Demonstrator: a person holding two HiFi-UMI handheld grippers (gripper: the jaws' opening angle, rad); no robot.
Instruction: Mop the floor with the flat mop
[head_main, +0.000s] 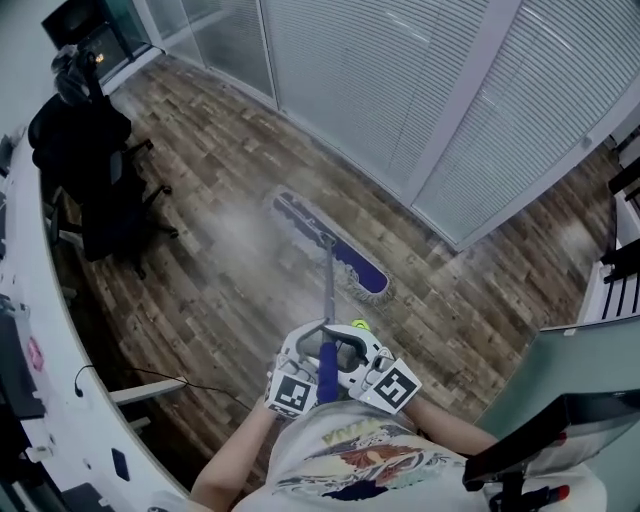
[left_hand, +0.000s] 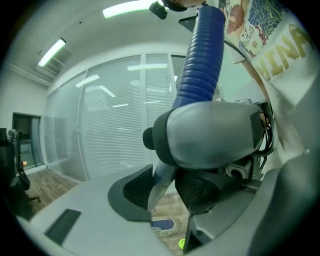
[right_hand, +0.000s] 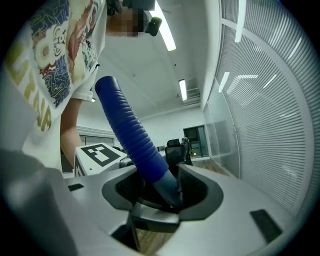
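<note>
Your left gripper (left_hand: 165, 189) and right gripper (right_hand: 167, 194) both clench their jaws on the mop handle (head_main: 328, 290), its mop head (head_main: 335, 248) on the floor (head_main: 215, 305).

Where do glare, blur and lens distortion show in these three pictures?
Head view: a pale hazy sheen lies on the floor beside the mop head. Left gripper view: dark rounded corners, and the glass wall curves. Right gripper view: the blinds bow behind the mop handle, and the ceiling light flares white.
</note>
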